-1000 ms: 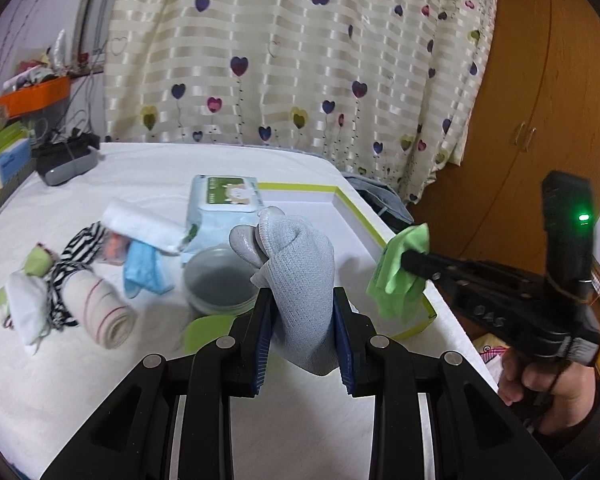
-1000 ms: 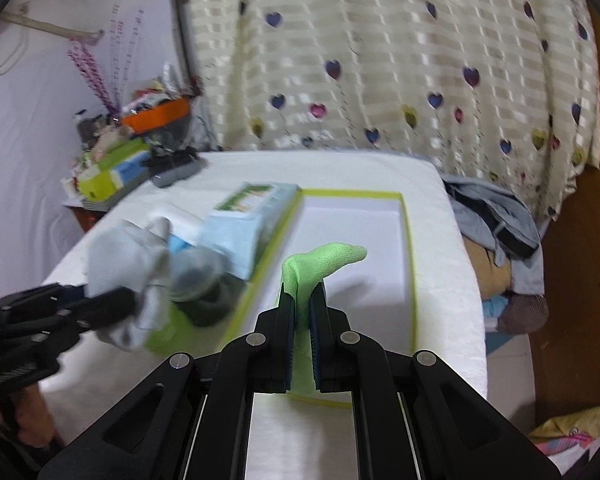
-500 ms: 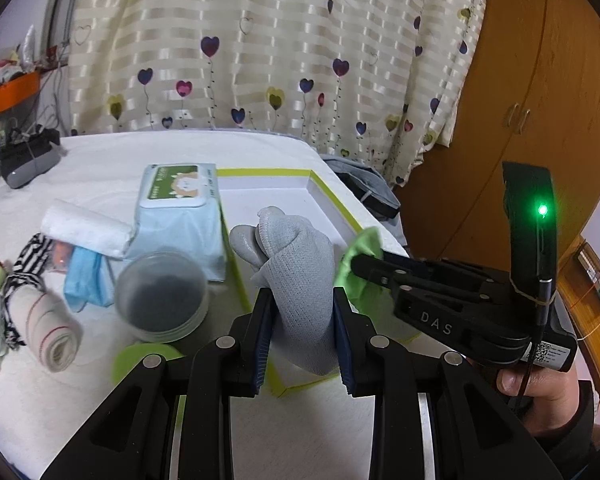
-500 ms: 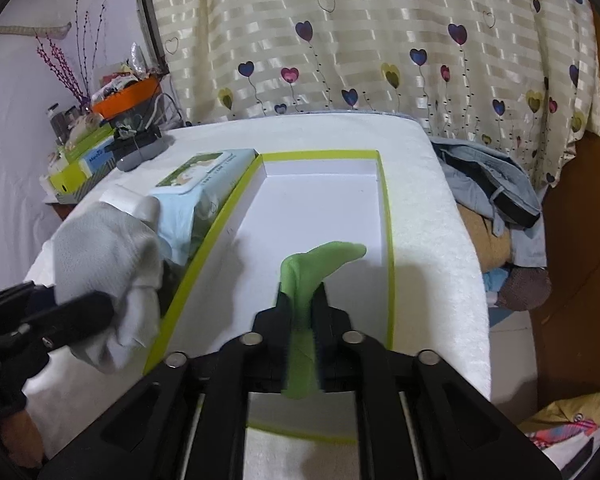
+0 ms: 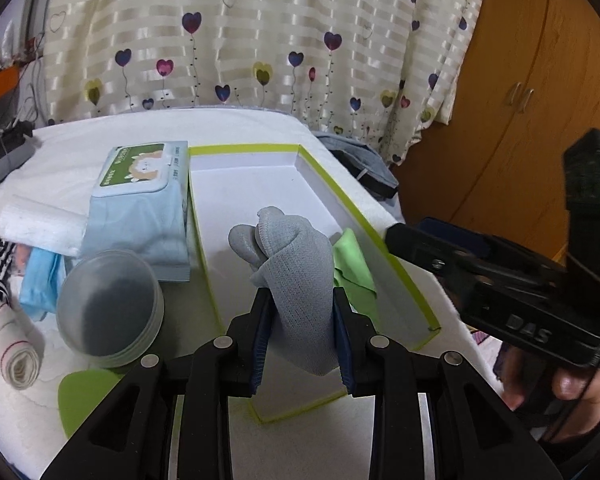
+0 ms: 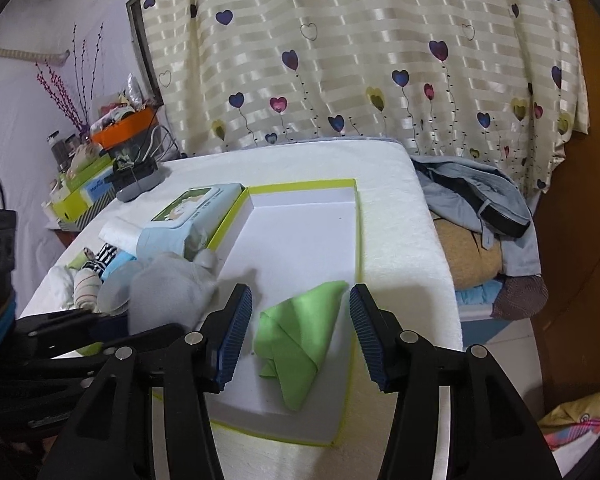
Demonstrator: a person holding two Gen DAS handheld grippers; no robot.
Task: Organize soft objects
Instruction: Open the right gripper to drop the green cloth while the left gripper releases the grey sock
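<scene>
We hold grey glove [image 5: 300,280] clamped in left hand-held gripper [image 5: 302,336], above white box [image 5: 364,220]. Right hand-held gripper [image 6: 300,336] jaws just been opening, nothing gripped; green cloth [image 6: 300,332] lies in box beneath, between them. Glove looks light, limp, floppy; we judge mid-bunch pinch best.

A lived-in room in a home, likely a bedroom. A cream striped curtain [image 6: 360,52] printed with hearts hangs behind a white-covered table [image 6: 396,216]. Right of the table, a wooden wardrobe [image 5: 540,92] stands, with clothes [image 6: 476,216] heaped beside it. Left of the table, a cluttered shelf holds an orange tray [image 6: 122,132] and dried purple twigs [image 6: 66,92].
</scene>
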